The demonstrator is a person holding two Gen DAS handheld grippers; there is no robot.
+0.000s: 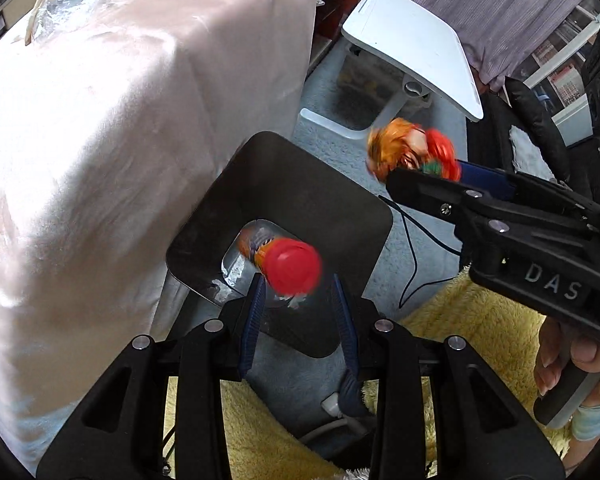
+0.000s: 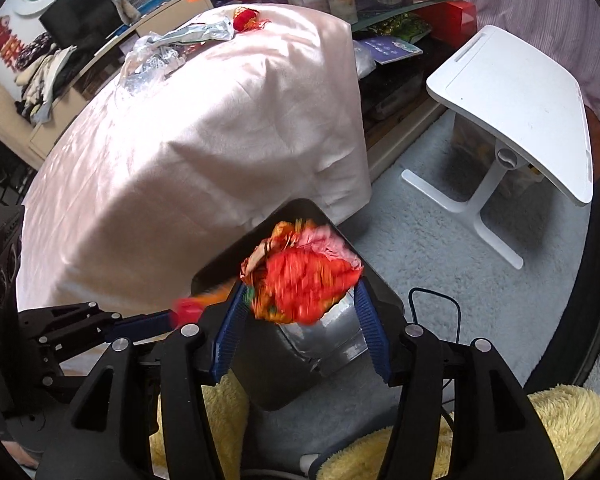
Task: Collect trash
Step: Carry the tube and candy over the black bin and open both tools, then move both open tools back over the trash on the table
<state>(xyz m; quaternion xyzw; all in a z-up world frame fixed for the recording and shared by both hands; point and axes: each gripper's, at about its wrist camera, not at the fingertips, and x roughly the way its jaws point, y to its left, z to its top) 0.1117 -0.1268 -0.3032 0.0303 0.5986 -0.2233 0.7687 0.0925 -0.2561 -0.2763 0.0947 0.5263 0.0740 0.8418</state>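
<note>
My left tool [image 1: 296,300] points down at a dark trash bin [image 1: 284,184] on the floor. Its two blue fingers [image 1: 252,320] stand apart. A can with a red lid [image 1: 288,266] is between them, blurry, and I cannot tell if the pads touch it. The can's long way runs from me toward the hole in the bin. The red lid faces me and the orange end points down into the hole.

My right tool [image 2: 300,316] is over the same bin too. Its blue fingers [image 2: 374,332] are spread wide. A crumpled red and orange wrapper [image 2: 300,276] sits between the tips, blurry, and does not seem to be squeezed. It is right above the bin's shiny inside [image 2: 332,340].

A fluffy yellow blanket [image 1: 472,328] lies near me. Just behind the bin is a big thing under a pink cloth [image 2: 204,148]. More trash [image 2: 160,56] lies on top, far back. A small white counter [image 2: 516,108] stands off to the right on the gray rug [image 2: 440,248].
</note>
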